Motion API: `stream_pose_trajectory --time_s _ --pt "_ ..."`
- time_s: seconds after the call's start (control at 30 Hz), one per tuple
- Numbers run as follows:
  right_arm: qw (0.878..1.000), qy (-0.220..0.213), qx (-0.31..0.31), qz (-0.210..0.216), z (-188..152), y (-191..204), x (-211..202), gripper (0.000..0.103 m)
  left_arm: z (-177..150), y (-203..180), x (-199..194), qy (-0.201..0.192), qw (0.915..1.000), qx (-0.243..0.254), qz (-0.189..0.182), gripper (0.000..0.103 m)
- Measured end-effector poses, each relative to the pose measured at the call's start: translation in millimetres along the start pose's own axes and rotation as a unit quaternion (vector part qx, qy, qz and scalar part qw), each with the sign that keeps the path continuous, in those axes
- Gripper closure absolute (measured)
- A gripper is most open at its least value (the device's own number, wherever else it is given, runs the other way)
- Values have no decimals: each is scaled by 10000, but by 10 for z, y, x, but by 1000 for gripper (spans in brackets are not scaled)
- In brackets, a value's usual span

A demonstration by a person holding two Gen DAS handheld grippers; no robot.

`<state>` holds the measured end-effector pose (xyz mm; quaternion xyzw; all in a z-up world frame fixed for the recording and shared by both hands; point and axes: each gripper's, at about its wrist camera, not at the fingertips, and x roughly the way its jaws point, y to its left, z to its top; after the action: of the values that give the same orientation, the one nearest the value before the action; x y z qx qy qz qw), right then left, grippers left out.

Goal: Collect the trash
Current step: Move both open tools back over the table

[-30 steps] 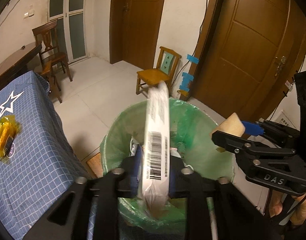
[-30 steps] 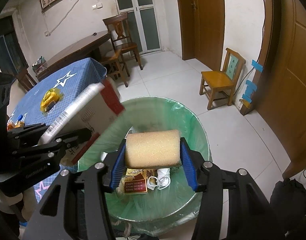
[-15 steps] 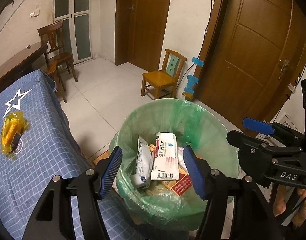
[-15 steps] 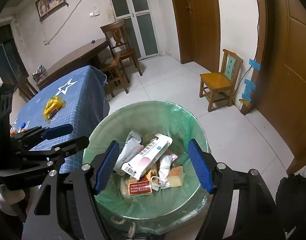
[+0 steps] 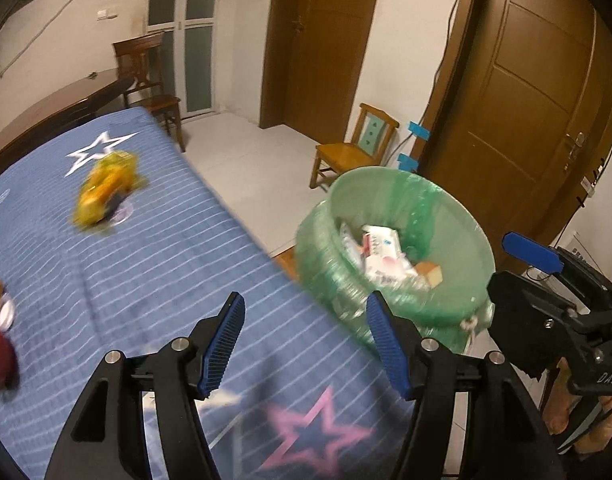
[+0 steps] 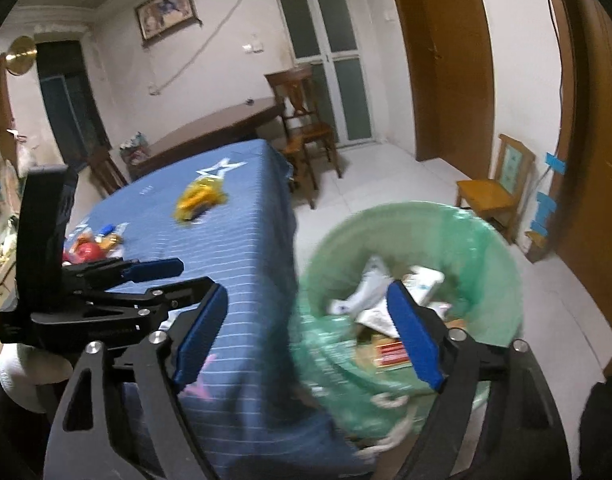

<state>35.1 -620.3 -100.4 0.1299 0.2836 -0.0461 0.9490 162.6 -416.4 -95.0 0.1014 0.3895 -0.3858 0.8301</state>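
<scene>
A bin lined with a green bag [image 5: 458, 236] [image 6: 494, 240] stands on the floor beside the table. It holds white packets [image 5: 380, 246] [image 6: 370, 284] and a tan sponge [image 5: 432, 274]. My left gripper [image 5: 303, 320] hangs open and empty over the blue cloth near the table's corner, left of the bin. My right gripper [image 6: 306, 300] has its jaws opening with nothing between them, and it straddles the table edge and the bin. On the cloth a yellow wrapper [image 5: 105, 188] [image 6: 199, 198] lies by a white star. Red and mixed small items [image 6: 85, 254] sit at the near left.
The table under blue checked cloth [image 5: 145, 260] [image 6: 245, 240] fills the left. Behind the bin stands a small wooden chair [image 5: 350, 156] [image 6: 490, 196]. A dark chair [image 6: 301, 120] and a brown table stand at the back. A black bag [image 6: 602, 420] lies at lower right.
The left gripper let go of the white packet and the right of the sponge; both now lie in the bin. Both grippers opened and swung left, from over the bin towards the table.
</scene>
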Motion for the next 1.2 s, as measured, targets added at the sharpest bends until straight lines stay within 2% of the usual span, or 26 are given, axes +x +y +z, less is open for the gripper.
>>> stream_pose_trajectory --time_s 0.2,0.37,0.5,0.53,0.63,0.73,0.83,1.0,1.2 --pt "9993 90 -125 352 -135 370 17 17 -354 557 -515 -189 9989 -336 257 36" --pt "9975 271 -308 575 -234 669 103 16 -762 1385 -1055 -345 9911 -1013 792 34" --pt "9957 411 -378 738 -271 859 194 16 -1094 2091 -1498 -459 9770 -1647 1272 34" --pt "9950 459 -410 792 -281 927 224 16 -1198 2311 -1639 -497 9703 -1838 1492 32" --pt "9931 544 -512 909 -300 1109 305 15 -1372 2805 -1852 -489 9547 -2297 1830 31" --pt "9909 627 -608 1023 -319 1283 382 15 -1461 3215 -1932 -344 9440 -2548 2070 31" --pt "9888 683 -722 1114 -325 1447 440 15 -1452 3388 -1884 -201 9456 -2478 2097 31" --pt "9857 816 -824 1221 -321 1620 557 15 -1368 3577 -1693 65 9486 -2499 1941 31" --pt "9829 957 -770 1370 -237 1724 729 15 -1340 3556 -1407 246 9523 -2316 1971 31"
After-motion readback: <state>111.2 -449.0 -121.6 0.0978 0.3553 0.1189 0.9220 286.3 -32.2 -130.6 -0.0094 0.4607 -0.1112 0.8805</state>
